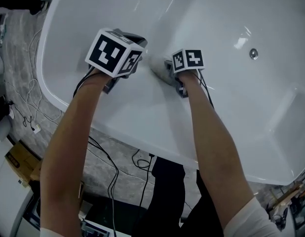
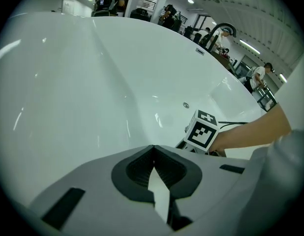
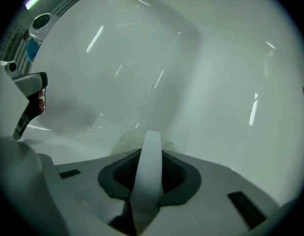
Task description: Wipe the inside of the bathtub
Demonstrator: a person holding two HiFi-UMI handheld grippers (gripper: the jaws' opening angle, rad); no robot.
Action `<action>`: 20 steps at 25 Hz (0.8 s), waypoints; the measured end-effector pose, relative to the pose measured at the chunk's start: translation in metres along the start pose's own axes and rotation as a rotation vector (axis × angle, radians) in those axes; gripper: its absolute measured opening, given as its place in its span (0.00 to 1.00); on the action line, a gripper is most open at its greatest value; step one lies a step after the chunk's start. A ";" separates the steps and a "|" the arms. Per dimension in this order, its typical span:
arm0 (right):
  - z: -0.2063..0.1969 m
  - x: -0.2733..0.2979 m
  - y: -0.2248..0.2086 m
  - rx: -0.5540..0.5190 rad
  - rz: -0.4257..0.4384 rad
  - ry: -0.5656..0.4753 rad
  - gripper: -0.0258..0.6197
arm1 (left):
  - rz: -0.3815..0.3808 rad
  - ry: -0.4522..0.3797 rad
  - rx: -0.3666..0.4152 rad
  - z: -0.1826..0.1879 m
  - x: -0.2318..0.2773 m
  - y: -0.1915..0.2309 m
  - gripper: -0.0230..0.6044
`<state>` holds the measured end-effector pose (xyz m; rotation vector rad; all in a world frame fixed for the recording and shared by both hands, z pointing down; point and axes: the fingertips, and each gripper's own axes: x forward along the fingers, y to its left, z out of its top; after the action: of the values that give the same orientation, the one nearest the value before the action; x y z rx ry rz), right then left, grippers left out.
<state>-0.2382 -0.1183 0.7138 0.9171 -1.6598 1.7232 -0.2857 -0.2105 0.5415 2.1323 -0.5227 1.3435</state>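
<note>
Inside the bathtub (image 1: 226, 112), on the sloped wall nearest the person, the right gripper (image 3: 151, 149) is clamped on a pale cloth (image 1: 158, 69) that lies against the white surface. Just left of it, the left gripper (image 2: 153, 150) hangs over the same wall, jaws closed tip to tip with nothing between. The drain (image 1: 253, 53) sits well apart, to the right.

The glossy white bathtub (image 1: 241, 98) holds a crumpled pale cloth (image 1: 158, 68) against its sloping inner wall.
</note>
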 end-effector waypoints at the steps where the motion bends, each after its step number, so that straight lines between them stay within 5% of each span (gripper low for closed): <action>1: -0.003 -0.003 -0.009 0.011 -0.009 0.003 0.18 | -0.006 0.005 0.005 0.001 0.006 -0.004 0.06; 20: -0.086 -0.099 -0.133 0.115 -0.118 0.038 0.18 | -0.160 0.046 0.107 0.027 0.070 -0.134 0.06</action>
<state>-0.0807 -0.0185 0.7161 1.0081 -1.4646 1.7596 -0.1587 -0.1269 0.5620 2.1720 -0.2608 1.3541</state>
